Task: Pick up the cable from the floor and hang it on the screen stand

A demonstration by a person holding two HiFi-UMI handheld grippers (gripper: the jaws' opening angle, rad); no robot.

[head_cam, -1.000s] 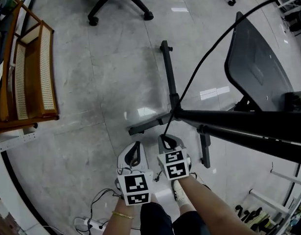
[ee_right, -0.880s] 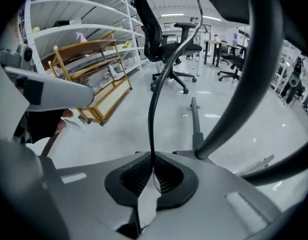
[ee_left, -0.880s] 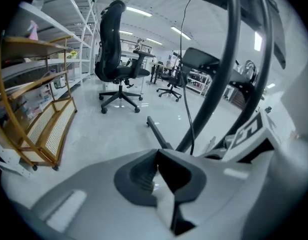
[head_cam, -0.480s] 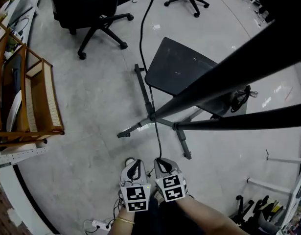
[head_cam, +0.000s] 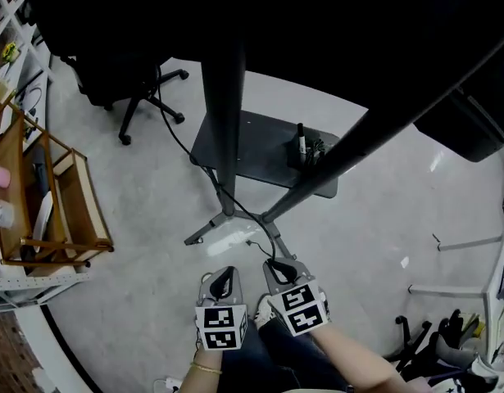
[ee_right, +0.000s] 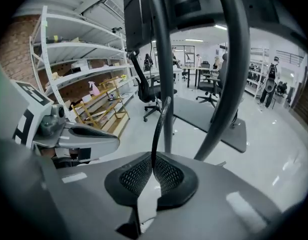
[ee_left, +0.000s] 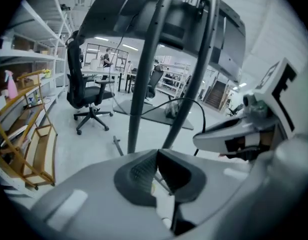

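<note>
Right gripper point(head_cam: 278, 268): jaws drawn in narrow, pads clamped on the black cable point(ee_right: 157, 129). The cable rises straight out from between the ribbed pads in the right gripper view.

Left gripper point(head_cam: 225, 282): jaws together, nothing between them. It is held just beside the right one, to its left, tips pointing the same way. The two are close but apart.

Cable course, head view: it leaves the right jaw tips, runs past the foot of the screen stand point(head_cam: 223, 113), then trails low across the pale floor point(head_cam: 153, 219) toward the office chair point(head_cam: 124, 84). Its far end cannot be made out. No part of it is draped over the stand.

Stand: one dark upright post and one slanted post, both coming down to splayed legs on the floor directly ahead of the grippers. The upper part fills the top of the head view as a dark mass.

Surroundings: a dark flat mat point(head_cam: 256, 150) behind the posts, with a few small items on it too small to identify. A wooden rack point(head_cam: 67, 211) stands at far left. White shelving point(ee_right: 78, 69) lines a brick wall.
</note>
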